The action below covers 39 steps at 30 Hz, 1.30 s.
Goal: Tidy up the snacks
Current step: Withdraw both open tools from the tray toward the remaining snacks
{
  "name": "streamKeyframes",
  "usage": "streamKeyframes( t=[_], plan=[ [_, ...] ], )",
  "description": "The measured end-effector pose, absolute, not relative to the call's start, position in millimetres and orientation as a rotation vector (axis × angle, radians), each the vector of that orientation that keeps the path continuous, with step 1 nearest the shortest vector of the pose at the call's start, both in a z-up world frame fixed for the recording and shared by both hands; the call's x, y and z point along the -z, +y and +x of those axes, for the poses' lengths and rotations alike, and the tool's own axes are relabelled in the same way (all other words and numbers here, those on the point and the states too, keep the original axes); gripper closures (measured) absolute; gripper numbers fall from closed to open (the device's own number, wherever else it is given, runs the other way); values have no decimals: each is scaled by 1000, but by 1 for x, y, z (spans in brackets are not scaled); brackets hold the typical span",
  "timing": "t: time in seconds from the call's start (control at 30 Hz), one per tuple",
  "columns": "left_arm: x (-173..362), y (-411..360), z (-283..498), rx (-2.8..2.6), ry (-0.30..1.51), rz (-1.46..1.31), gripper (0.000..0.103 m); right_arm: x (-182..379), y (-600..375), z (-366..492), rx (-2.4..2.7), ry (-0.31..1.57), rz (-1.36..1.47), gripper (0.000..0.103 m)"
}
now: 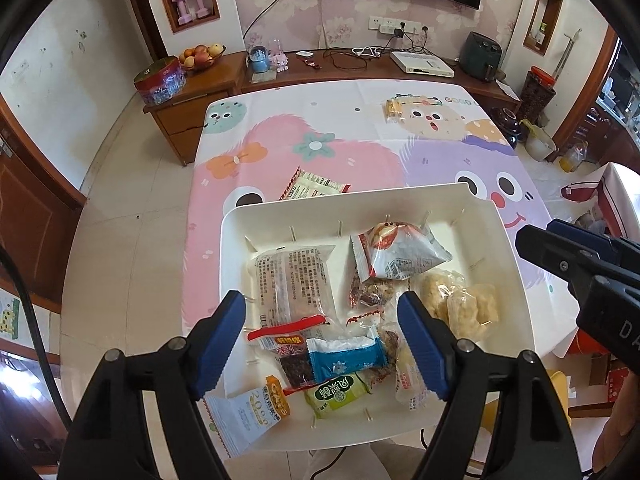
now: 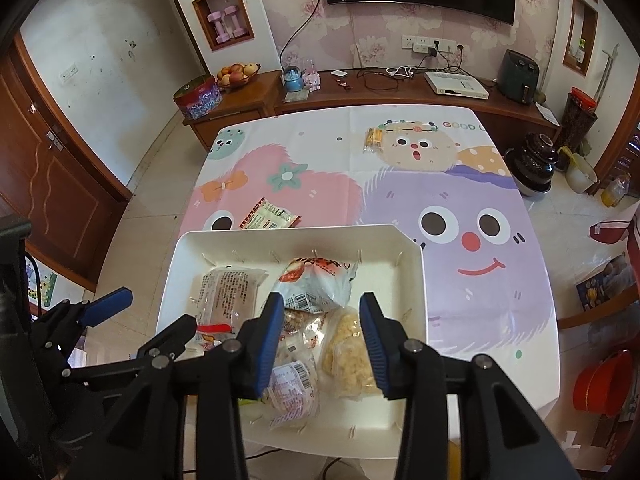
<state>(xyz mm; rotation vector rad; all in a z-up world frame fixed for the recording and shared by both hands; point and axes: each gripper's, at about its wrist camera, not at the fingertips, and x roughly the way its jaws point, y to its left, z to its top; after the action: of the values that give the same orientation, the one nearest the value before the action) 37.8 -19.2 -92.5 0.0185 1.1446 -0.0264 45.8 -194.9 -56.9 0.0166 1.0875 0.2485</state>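
A white tray (image 1: 508, 248) sits at the near edge of the table and holds several snack packets: a clear wafer pack (image 1: 294, 280), a red-and-white bag (image 1: 400, 256), a yellow puffed snack bag (image 1: 460, 300), a blue bar (image 1: 344, 356) and a green pack (image 1: 336, 394). My left gripper (image 1: 322, 346) is open and empty above the tray's near part. My right gripper (image 2: 320, 340) is open and empty above the yellow snack bag (image 2: 348, 352); the tray also shows in the right wrist view (image 2: 412, 280). A red-edged packet (image 1: 312, 186) (image 2: 268, 214) lies on the table just beyond the tray. A small yellow packet (image 1: 394, 110) (image 2: 374, 140) lies far back.
The table carries a cartoon-print cloth (image 1: 320, 140). Behind it stands a wooden sideboard (image 1: 360, 68) with a fruit bowl (image 1: 200, 56), a tin (image 1: 160, 80), cables and a white box. Pots and jugs stand on the floor at right (image 2: 536, 164). The right gripper's body shows at the right edge of the left wrist view (image 1: 580, 264).
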Motion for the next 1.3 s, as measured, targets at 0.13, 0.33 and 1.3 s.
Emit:
streamKeyframes(
  t=[0.13,0.33,1.3],
  plan=[
    [93,-21,38,33,1150,23,26,59,-195,44,-252,1095,26,63],
    [94,-22,38,36,1151,22,25,62,-195,43,-247,1103,33,63],
    [52,39,219,95,1165,9,19,12,-197,191,-220,1044,48,62]
  ],
)
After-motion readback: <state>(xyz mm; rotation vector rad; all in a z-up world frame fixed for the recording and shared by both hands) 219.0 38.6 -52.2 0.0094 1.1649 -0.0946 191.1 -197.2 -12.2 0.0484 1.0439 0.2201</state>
